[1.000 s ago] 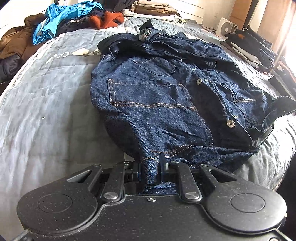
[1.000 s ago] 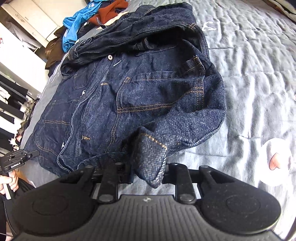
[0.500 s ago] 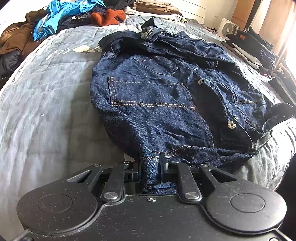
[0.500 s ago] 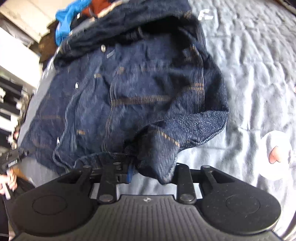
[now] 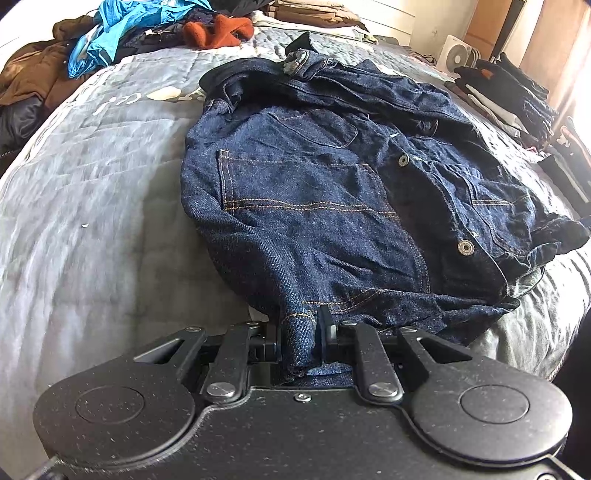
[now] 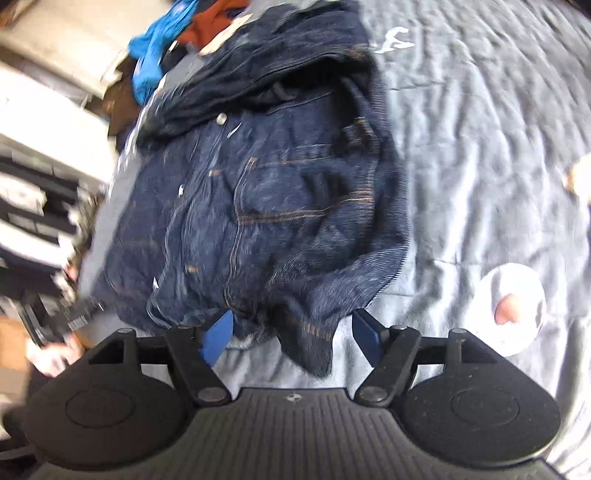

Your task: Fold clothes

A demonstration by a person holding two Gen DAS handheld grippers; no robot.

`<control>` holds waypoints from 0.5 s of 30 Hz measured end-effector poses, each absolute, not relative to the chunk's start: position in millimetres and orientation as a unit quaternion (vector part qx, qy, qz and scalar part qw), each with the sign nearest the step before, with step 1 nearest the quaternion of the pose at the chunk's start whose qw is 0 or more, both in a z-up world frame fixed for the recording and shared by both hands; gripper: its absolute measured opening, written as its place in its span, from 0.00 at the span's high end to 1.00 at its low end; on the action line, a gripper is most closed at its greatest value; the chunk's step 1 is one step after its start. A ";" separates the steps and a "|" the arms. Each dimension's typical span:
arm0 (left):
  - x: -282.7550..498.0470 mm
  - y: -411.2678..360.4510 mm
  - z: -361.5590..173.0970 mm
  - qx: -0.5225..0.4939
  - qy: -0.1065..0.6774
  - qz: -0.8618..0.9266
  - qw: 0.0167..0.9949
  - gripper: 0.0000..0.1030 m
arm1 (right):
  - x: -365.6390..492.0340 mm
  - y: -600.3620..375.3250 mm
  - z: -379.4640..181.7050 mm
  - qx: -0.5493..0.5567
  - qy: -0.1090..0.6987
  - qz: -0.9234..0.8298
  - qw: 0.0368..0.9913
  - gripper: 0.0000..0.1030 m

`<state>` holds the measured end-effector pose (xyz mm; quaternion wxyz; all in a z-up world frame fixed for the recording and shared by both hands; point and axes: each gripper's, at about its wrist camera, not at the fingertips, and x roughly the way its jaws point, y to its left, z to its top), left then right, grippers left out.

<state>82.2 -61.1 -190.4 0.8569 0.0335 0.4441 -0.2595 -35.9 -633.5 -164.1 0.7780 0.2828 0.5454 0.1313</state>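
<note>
A dark blue denim jacket (image 5: 317, 206) lies spread front-up on a bed covered by a grey quilt (image 5: 92, 206), filling the centre of both wrist views. In the left wrist view, the left hand-held gripper (image 5: 300, 338) at 6 o'clock is clamped on a folded corner of the jacket's hem, the denim bunched tight between its narrowly set jaws. In the right wrist view, which is blurred, the right hand-held gripper (image 6: 291, 330) at 6 o'clock has just been opening; its jaws stand wide, blue pads (image 6: 217, 334) exposed, and a flap of the jacket's sleeve end (image 6: 306, 343) hangs loose in the gap, touching neither pad. At 11 o'clock in the left view, well apart from the jacket, sits a heap of clothes including a bright blue garment (image 5: 122, 33) and a rust-orange one (image 5: 218, 31). At 2 o'clock a stack of dark folded clothes (image 5: 517, 96) rests near the bed's edge.
</note>
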 end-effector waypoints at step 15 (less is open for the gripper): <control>83.4 -60.9 -192.0 0.029 0.447 -0.257 0.856 0.83 | -28.8 -603.7 -215.8 0.291 0.575 0.108 0.757 0.85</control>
